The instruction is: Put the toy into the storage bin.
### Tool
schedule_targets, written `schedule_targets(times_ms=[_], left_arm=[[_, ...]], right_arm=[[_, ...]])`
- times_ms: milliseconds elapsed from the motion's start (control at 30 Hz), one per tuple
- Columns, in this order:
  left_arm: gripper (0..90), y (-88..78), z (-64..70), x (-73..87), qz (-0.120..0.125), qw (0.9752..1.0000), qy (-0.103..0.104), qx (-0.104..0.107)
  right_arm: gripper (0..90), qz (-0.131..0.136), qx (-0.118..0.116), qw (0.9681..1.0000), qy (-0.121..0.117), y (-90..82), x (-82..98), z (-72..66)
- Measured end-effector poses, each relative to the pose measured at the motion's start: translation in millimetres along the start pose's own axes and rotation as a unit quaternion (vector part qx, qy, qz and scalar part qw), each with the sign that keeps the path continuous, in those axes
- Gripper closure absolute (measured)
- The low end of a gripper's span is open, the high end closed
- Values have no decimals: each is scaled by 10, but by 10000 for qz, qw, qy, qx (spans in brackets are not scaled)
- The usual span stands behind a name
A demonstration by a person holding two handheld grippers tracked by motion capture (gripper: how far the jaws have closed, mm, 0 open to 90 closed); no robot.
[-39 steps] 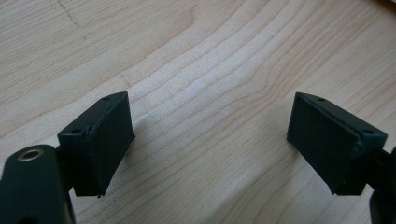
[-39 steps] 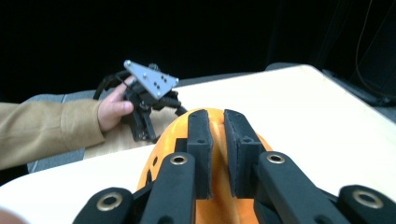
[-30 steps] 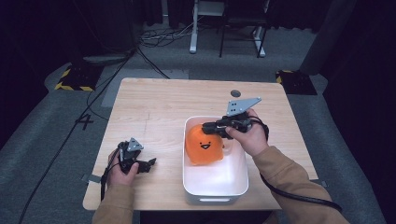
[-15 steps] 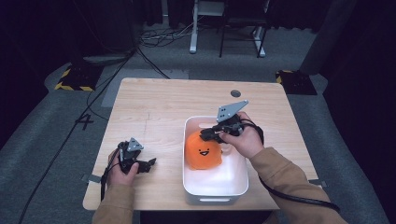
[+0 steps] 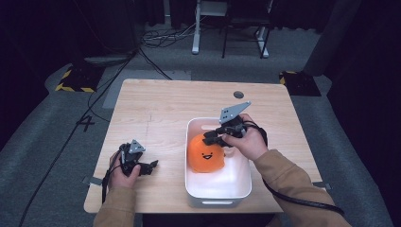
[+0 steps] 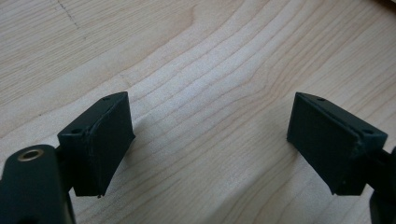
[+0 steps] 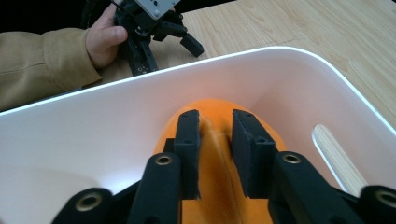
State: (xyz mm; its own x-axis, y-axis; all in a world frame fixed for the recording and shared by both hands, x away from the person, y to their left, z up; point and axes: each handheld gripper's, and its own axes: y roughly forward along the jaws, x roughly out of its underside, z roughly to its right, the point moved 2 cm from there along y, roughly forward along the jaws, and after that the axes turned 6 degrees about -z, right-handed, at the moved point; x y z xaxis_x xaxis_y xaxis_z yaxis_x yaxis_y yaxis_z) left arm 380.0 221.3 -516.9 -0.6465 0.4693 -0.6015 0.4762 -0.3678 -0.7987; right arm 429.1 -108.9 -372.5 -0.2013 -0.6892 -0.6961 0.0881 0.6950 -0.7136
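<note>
An orange plush toy [image 5: 205, 156] with a small black face lies in the white plastic bin [image 5: 218, 190] right of the table's middle. My right gripper [image 5: 211, 139] hovers just over the toy's top. In the right gripper view its jaws [image 7: 215, 126] have just been opening and stand a little apart, with a ridge of the orange toy [image 7: 214, 154] between the pads. My left gripper [image 5: 150, 166] rests on the bare wood at the front left. Its jaws [image 6: 210, 135] stand wide apart with nothing between them.
The bin's white wall [image 7: 93, 135] rises around the toy, with a slot handle at its far end. A small round grommet [image 5: 239, 94] sits in the wooden table [image 5: 165, 109] near the back edge. Cables and furniture legs lie on the floor beyond.
My right gripper has shifted slightly left and lower with the toy, which now sits lower in the bin. Its jaws have parted a little. The left hand has not moved.
</note>
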Motion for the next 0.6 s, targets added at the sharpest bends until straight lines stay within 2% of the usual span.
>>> schedule_targets(times_ms=[200, 400, 500, 600], left_arm=[[148, 0, 2, 1, -4, 10000, -5, 7], [149, 2, 11, 4, -1, 10000, -45, 24], [149, -2, 15, 5, -27, 10000, -54, 12], [148, -12, 29, 21, -7, 10000, -82, -39]], right_arm=[[605, 83, 34, 10000, 26, -24, 4, -29], [494, 329, 117, 9993, 154, -103, 27, -10], [479, 397, 160, 9990, 148, -145, 33, -6], [455, 523, 236, 9983, 113, -255, 29, -13]])
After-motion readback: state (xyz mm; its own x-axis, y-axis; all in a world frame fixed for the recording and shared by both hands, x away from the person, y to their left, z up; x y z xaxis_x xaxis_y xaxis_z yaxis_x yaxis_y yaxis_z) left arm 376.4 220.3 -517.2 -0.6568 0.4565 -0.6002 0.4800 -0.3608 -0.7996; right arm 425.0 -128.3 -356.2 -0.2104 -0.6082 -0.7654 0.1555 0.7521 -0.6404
